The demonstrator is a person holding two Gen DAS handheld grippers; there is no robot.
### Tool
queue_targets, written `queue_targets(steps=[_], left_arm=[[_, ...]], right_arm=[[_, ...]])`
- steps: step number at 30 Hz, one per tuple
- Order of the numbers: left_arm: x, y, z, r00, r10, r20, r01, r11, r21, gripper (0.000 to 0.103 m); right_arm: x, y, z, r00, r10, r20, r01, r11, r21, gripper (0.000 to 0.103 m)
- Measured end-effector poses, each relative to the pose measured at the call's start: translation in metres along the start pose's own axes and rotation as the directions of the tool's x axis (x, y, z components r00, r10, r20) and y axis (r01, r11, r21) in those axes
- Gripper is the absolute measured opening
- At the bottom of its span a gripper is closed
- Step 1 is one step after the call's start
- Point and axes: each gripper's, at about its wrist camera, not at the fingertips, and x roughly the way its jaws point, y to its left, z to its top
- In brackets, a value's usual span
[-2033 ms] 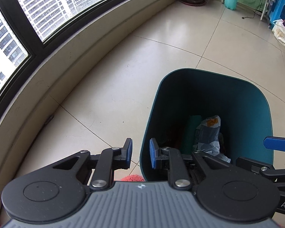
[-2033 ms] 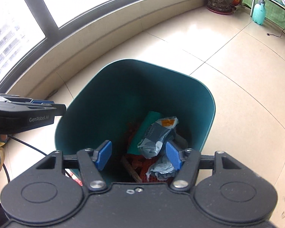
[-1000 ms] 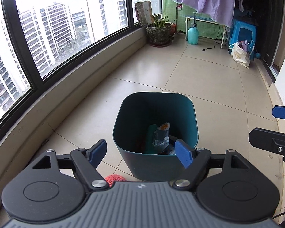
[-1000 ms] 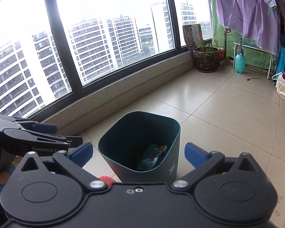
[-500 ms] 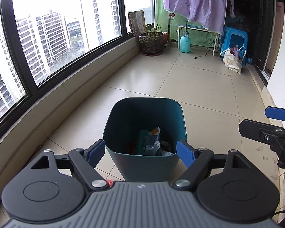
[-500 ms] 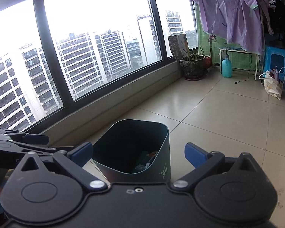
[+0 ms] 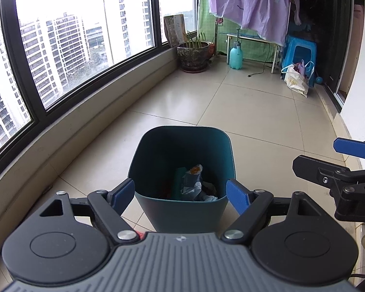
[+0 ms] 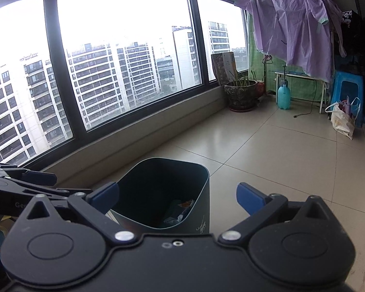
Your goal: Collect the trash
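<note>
A teal trash bin (image 7: 182, 209) stands on the tiled floor just ahead of both grippers; it also shows in the right wrist view (image 8: 202, 194). Crumpled wrappers (image 7: 192, 182) lie at its bottom, and a little of this trash (image 8: 180, 213) shows in the right wrist view. My left gripper (image 7: 181, 196) is open and empty, held above and behind the bin. My right gripper (image 8: 177, 197) is open and empty, also above and behind the bin. The right gripper shows at the right edge of the left wrist view (image 7: 338, 168).
A curved window wall with a low sill (image 7: 85, 119) runs along the left. At the far end stand a potted plant (image 7: 194, 53), a turquoise spray bottle (image 7: 236, 54), a blue stool (image 7: 300, 53), a white bag (image 7: 295, 81) and hanging purple laundry (image 7: 253, 2). A red fuzzy object (image 7: 140, 234) peeks out by the bin's base.
Both grippers have pulled up and back from the bin and tilted toward the room. The left gripper's jaws went from nearly shut to wide open; the right's opened wider.
</note>
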Motion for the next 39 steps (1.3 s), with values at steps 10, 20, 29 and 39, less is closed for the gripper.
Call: queue_targets(steps=[10,20,29,39], left_arm=[[-0.011,0.000,0.000,0.999,-0.014,0.053,0.014,1.000,-0.011,0.082],[-0.015,-0.005,-0.001,0.997,-0.003,0.083,0.003,1.000,0.003,0.082],[-0.012,-0.005,-0.001,0.997,-0.002,0.075,0.002,1.000,0.006,0.082],[-0.005,0.000,0.001,1.000,-0.021,0.020,0.021,1.000,-0.002,0.082]], right_arm=[[0.007,0.002,-0.003,1.000,-0.015,-0.027,0.016,0.999,0.048,0.103],[0.004,0.010,-0.002,1.000,-0.010,-0.004,0.010,0.999,0.049,0.103],[0.006,0.008,0.002,1.000,-0.018,-0.013,0.019,0.998,0.058,0.103],[0.011,0.010,0.005,0.999,-0.027,-0.035,0.029,0.998,0.063,0.103]])
